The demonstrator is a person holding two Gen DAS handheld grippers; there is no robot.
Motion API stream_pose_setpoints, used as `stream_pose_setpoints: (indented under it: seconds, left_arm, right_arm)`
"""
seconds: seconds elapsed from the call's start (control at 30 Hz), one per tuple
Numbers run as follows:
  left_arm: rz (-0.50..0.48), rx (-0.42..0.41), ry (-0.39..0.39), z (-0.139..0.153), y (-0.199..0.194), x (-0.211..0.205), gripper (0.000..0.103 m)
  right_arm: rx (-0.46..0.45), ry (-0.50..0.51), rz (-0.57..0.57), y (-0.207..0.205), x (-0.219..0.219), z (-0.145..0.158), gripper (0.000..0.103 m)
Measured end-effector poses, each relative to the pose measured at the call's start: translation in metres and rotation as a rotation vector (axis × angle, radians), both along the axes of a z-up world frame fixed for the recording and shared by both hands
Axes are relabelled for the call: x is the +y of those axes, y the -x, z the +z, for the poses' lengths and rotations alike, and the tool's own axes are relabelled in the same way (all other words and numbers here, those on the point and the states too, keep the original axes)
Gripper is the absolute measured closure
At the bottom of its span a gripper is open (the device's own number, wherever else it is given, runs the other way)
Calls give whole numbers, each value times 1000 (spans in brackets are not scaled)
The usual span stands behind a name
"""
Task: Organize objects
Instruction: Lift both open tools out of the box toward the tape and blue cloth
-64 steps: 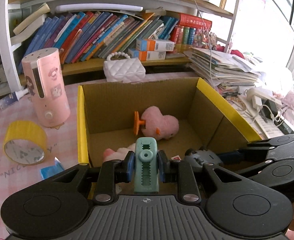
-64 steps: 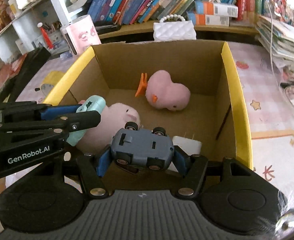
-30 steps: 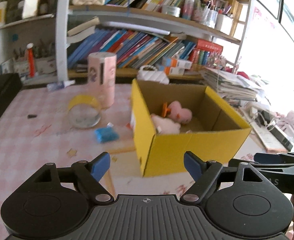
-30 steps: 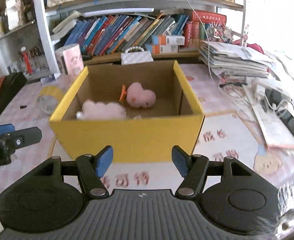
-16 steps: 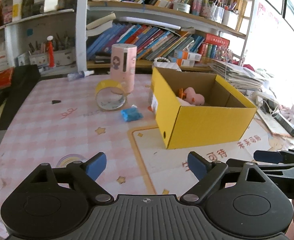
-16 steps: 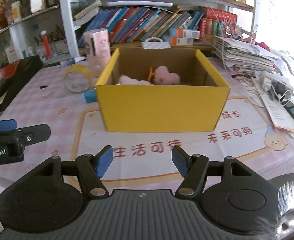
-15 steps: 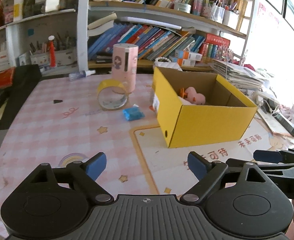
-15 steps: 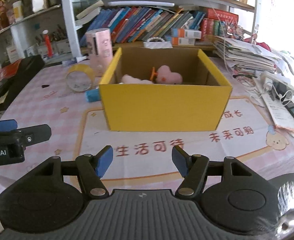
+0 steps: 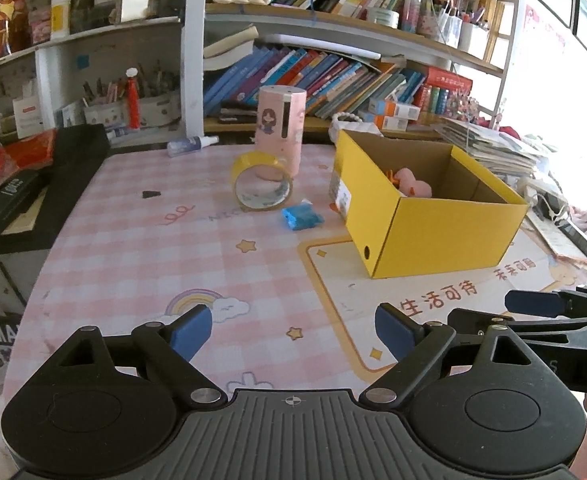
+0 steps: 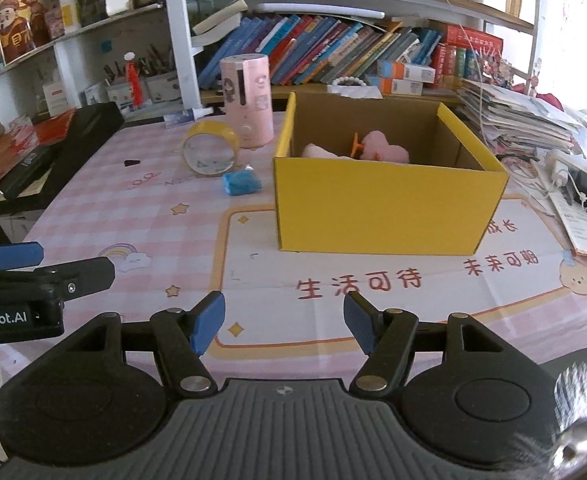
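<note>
I'm holding both my left gripper [image 9: 293, 330] and right gripper [image 10: 283, 322] spread and empty near the yellow box [image 10: 381, 204], eyeing the blue packet [image 10: 242, 183] beside it for a low, centred pinch.

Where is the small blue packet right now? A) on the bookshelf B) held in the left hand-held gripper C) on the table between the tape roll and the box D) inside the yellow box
C: the blue packet lies on the table, just in front of the tape roll and left of the yellow box.
</note>
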State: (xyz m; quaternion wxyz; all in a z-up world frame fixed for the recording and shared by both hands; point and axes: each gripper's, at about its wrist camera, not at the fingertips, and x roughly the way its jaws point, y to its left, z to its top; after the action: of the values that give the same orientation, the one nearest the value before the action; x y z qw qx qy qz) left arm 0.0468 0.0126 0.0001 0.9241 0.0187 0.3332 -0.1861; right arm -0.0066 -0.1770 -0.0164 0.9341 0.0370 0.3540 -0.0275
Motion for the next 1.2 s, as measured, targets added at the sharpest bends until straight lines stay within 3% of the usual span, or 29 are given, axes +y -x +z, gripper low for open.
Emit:
stream_pose_setpoints:
  seconds: [0.67,1.2]
  left_arm:
    - [41,4,15,-2,-9,34,12]
    - [85,-5,39,3,-52,45,12]
  right_arm:
    - [-12,18,41,-12,35,2,39]
    - [-13,35,80,-47,57,-4,53]
